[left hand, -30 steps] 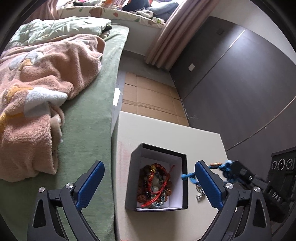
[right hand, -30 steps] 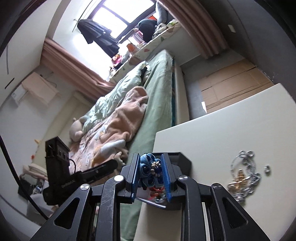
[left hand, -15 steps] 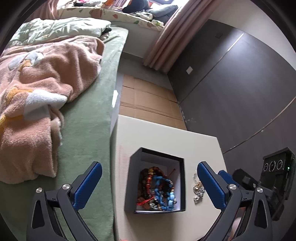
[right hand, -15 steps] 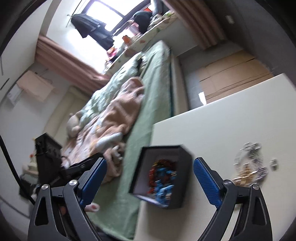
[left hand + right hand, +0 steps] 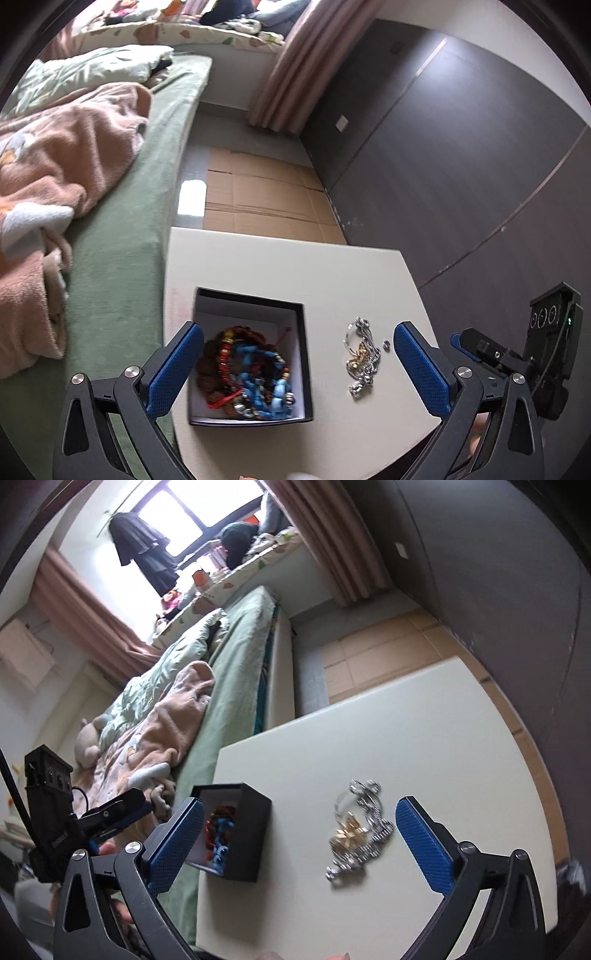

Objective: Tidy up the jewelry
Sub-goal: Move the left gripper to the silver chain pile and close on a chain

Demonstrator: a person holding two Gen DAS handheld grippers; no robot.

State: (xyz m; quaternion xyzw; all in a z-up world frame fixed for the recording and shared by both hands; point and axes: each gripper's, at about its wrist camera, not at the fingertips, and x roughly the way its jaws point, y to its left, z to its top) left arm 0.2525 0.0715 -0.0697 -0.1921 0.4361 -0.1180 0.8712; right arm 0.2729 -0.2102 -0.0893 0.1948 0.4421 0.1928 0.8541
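Jewelry is in two spots in our left wrist view. A pile of bead bracelets (image 5: pixel 245 373), red, brown and bright blue, sits inside the black box (image 5: pixel 306 354) with white inside walls. A silver chain tangle (image 5: pixel 361 356) with a gold bit lies on the cream surface (image 5: pixel 288 269), just beside the box, and a tiny ring (image 5: pixel 386 345) lies near it. Our left gripper (image 5: pixel 298 363) is spread wide and holds nothing. Its blue fingers (image 5: pixel 176 365) look bumpy, good for grip.

In our right wrist view, the right gripper (image 5: pixel 299 843) is also spread wide and empty. The chain tangle (image 5: pixel 360 836) lies between its fingers, farther out on the surface. We think the chain is next. It is thin, shiny and floppy, so we should come down low, keep one finger on each side of the thick middle, then squeeze slowly. If we pinch only one loop, the rest may dangle and catch the box's edge. The box (image 5: pixel 242 840) has hard, straight sides and stands open. The soft green bed (image 5: pixel 236 686) is beside the surface.
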